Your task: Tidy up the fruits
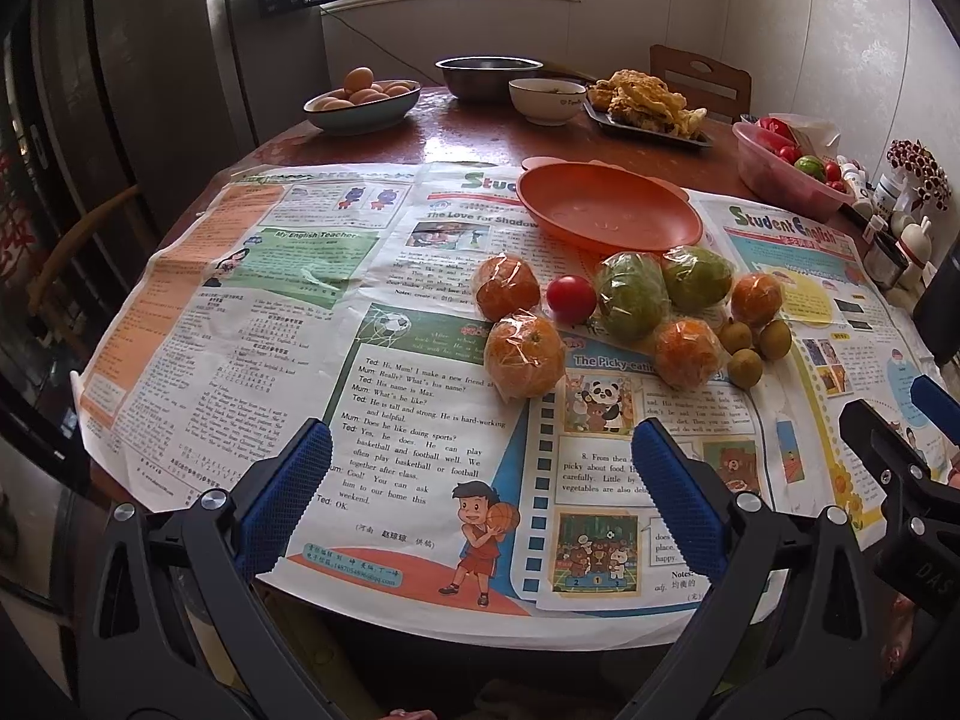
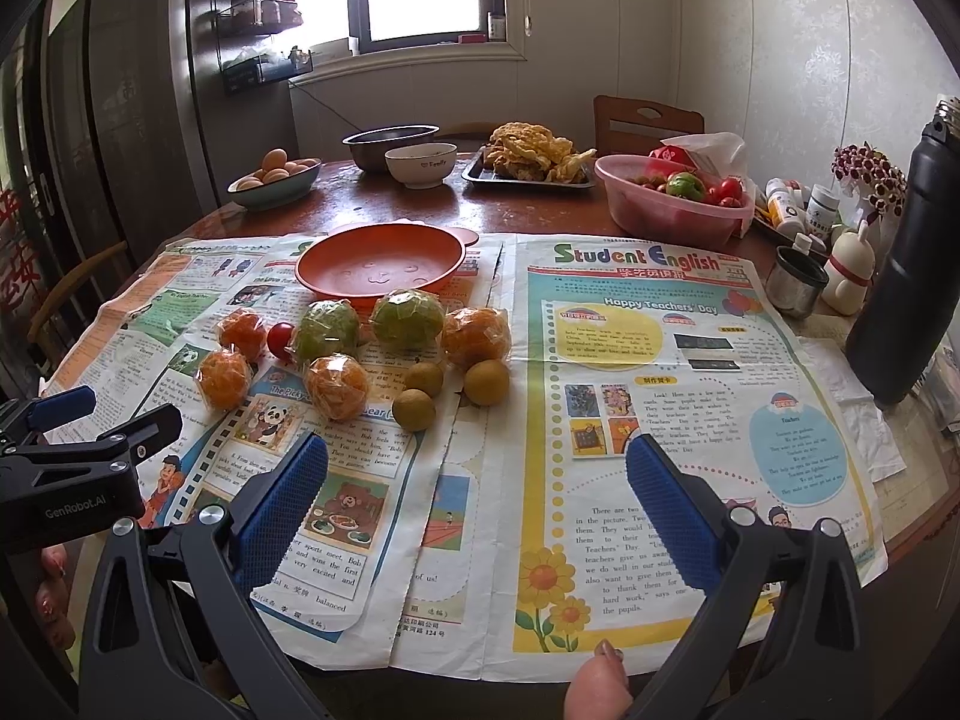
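Loose fruit lies on newspapers in front of an empty orange plate (image 1: 606, 213) (image 2: 378, 264). There are several plastic-wrapped oranges (image 1: 524, 355) (image 2: 337, 387), two wrapped green fruits (image 1: 631, 295) (image 2: 408, 318), a red tomato (image 1: 570, 298) (image 2: 279, 339) and three small brown-green fruits (image 1: 744, 367) (image 2: 486, 382). My left gripper (image 1: 480, 498) is open and empty, near the table's front edge, short of the nearest orange. My right gripper (image 2: 477, 498) is open and empty, to the right of the fruit; it shows at the right edge of the left wrist view (image 1: 888, 420).
At the back stand a bowl of eggs (image 2: 273, 183), a steel bowl (image 2: 390, 147), a white bowl (image 2: 420, 165), a tray of fried food (image 2: 528, 165) and a pink basin of fruit (image 2: 678, 201). A dark flask (image 2: 912, 276), a steel cup (image 2: 795, 282) and small bottles stand on the right.
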`<action>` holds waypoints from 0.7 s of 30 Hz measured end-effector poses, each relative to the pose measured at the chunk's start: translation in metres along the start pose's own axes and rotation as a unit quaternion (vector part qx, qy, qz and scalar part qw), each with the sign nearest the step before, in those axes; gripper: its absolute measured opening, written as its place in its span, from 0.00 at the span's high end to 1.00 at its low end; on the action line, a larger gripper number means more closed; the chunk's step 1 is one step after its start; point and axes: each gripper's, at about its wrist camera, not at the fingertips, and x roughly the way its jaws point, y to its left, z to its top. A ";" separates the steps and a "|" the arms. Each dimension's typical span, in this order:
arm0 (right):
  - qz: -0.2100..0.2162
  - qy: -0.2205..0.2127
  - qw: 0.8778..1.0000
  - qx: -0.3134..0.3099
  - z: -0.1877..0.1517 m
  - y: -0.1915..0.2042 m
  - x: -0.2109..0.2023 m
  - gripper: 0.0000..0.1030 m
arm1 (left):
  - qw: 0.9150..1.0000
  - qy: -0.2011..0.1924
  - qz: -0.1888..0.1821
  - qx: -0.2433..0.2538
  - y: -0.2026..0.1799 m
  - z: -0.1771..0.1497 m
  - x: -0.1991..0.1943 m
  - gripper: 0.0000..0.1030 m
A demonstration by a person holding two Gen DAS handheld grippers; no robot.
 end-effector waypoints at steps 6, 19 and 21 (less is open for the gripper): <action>-0.001 0.000 1.000 0.000 0.000 0.000 -0.001 0.04 | 1.000 0.001 0.000 0.000 0.000 0.000 0.000 0.08; 0.001 0.000 1.000 0.000 0.000 0.000 0.000 0.04 | 1.000 0.001 0.000 0.000 -0.001 0.000 0.000 0.08; 0.001 0.000 1.000 0.001 0.000 -0.001 -0.001 0.04 | 1.000 0.002 0.000 0.000 -0.001 0.000 0.001 0.08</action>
